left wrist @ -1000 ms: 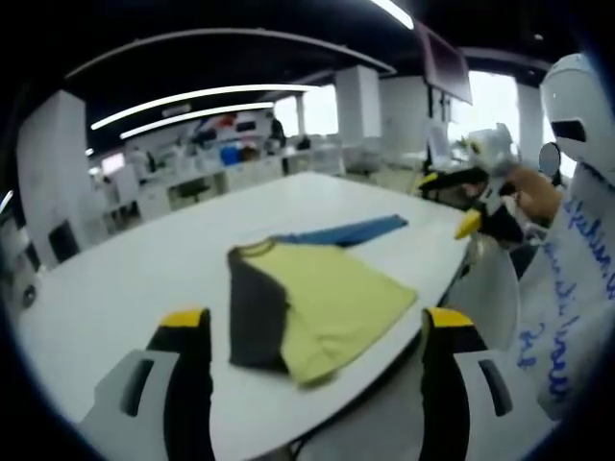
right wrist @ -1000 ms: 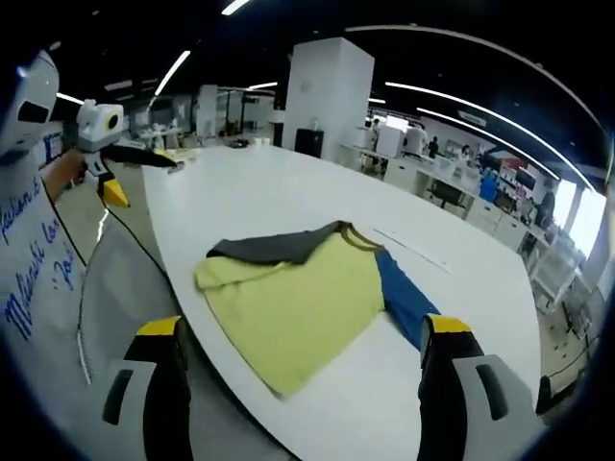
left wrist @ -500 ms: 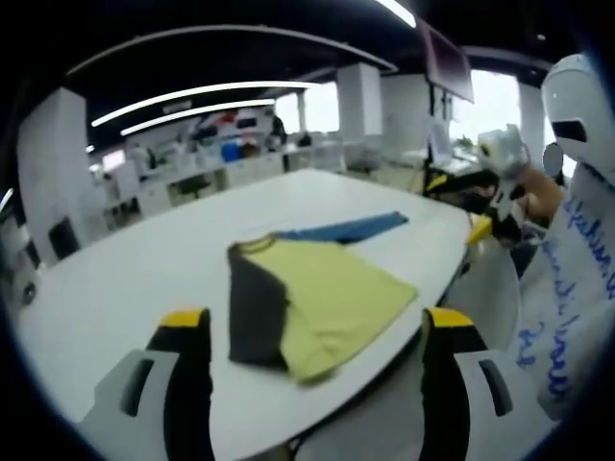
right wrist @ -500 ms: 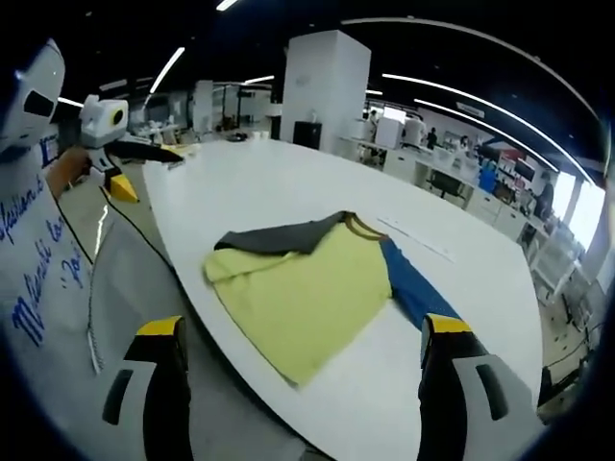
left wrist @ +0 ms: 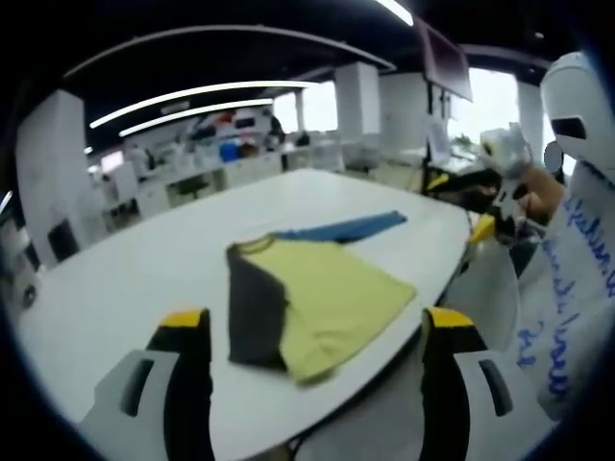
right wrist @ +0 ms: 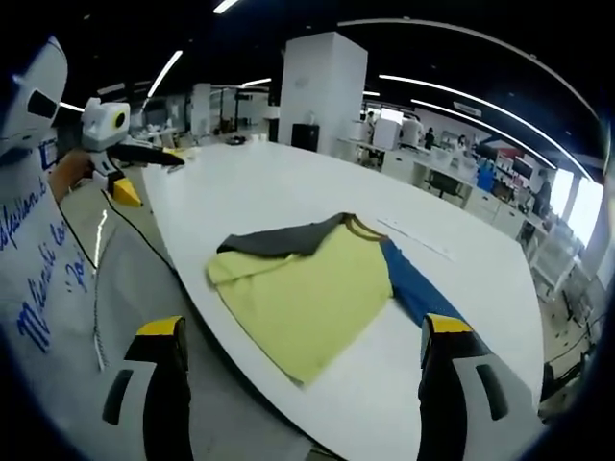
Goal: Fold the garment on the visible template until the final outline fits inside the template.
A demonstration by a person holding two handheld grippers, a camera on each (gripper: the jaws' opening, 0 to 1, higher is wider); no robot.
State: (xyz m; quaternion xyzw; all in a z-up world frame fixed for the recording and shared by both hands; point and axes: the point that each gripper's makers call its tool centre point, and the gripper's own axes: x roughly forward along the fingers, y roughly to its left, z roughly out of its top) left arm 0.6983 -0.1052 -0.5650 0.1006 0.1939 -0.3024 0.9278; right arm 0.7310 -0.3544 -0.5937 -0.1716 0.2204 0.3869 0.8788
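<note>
I see the garment (left wrist: 312,300) lying part-folded on the white counter (left wrist: 144,279), near the counter's edge closest to me. Yellow body panel on top, dark grey sleeve folded over one side, blue sleeve (left wrist: 344,230) sticking out flat past the collar end.

Left gripper view: my left tongs (left wrist: 317,331) are spread wide, nothing between the jaws, held short of the garment and off the counter edge. The right tongs (left wrist: 485,226) show beyond the garment's far corner, past the counter edge, in a hand; I cannot tell their gap from here. A white sheet with blue handwriting (left wrist: 567,288) sits beside that.

Right gripper view: the right tongs (right wrist: 303,336) are wide open too, holding nothing, short of the garment. This view gives the collar (right wrist: 357,227) and the grey sleeve (right wrist: 279,240) laid across the top edge, plus a thin pale strip (right wrist: 415,240) on the counter just beyond the blue sleeve. The left tongs (right wrist: 144,154) show over the counter's far-left edge from the garment; their gap is unclear at that size.

I cannot make out template lines under the garment.
</note>
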